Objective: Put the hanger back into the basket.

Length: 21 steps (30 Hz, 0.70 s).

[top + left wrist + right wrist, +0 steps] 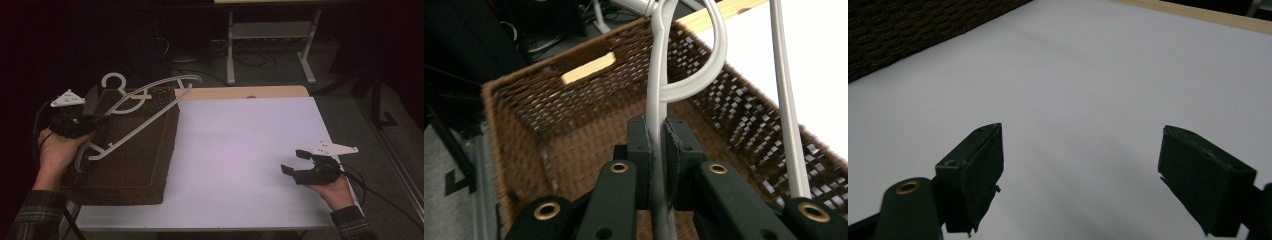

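A brown woven basket (120, 195) stands on the left part of the white table (240, 150). A pale plastic clothes hanger (145, 118) lies tilted across its open top, hook toward the far left corner. My left gripper (101, 120) is at the basket's left rim, shut on the hanger. In the left gripper view the jaws (658, 135) clamp a thin bar of the hanger (656, 85) over the basket's inside wall (589, 100). My right gripper (293, 161) hovers open near the table's right edge, holding nothing. Its view has the spread jaws (1080, 137) over bare table (1098, 75), with the basket's side (908, 30) far off.
A wooden strip (240, 92) runs along the table's far edge. Beyond it, on the dark floor, stands a metal desk frame (270, 40) with cables. A black cable trails from the right gripper off the table's right side.
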Each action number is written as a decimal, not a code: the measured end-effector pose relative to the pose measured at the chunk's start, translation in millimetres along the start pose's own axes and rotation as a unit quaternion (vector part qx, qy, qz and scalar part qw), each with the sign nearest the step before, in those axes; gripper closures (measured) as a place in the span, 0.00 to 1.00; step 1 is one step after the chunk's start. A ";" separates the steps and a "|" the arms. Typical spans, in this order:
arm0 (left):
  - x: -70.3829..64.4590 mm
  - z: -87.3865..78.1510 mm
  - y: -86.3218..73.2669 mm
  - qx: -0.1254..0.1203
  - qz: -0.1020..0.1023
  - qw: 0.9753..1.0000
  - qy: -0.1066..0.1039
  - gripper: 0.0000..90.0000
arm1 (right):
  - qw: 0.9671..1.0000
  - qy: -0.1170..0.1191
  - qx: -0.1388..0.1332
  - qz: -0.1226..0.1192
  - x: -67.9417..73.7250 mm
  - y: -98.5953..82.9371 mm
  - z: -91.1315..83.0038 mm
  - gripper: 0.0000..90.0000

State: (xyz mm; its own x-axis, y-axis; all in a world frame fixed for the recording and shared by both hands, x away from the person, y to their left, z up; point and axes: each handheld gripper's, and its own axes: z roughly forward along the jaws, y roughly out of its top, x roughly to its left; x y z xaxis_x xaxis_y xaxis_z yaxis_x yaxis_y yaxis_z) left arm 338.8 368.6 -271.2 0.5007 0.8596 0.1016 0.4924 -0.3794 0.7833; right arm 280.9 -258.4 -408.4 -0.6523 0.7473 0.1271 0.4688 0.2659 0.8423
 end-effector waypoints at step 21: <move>47.6 -4.7 -51.2 0.035 -0.024 0.997 0.063 0.92 | 1.000 -0.003 0.001 0.002 -1.7 -0.7 0.3 0.19</move>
State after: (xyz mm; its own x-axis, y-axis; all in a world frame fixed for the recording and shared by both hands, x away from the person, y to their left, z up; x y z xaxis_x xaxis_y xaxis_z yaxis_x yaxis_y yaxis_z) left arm 334.1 430.6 -303.5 0.3839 0.9119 0.1452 0.5636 -0.3560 0.7454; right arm 281.9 -259.7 -409.4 -0.6469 0.7517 0.1282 0.4729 0.2636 0.8408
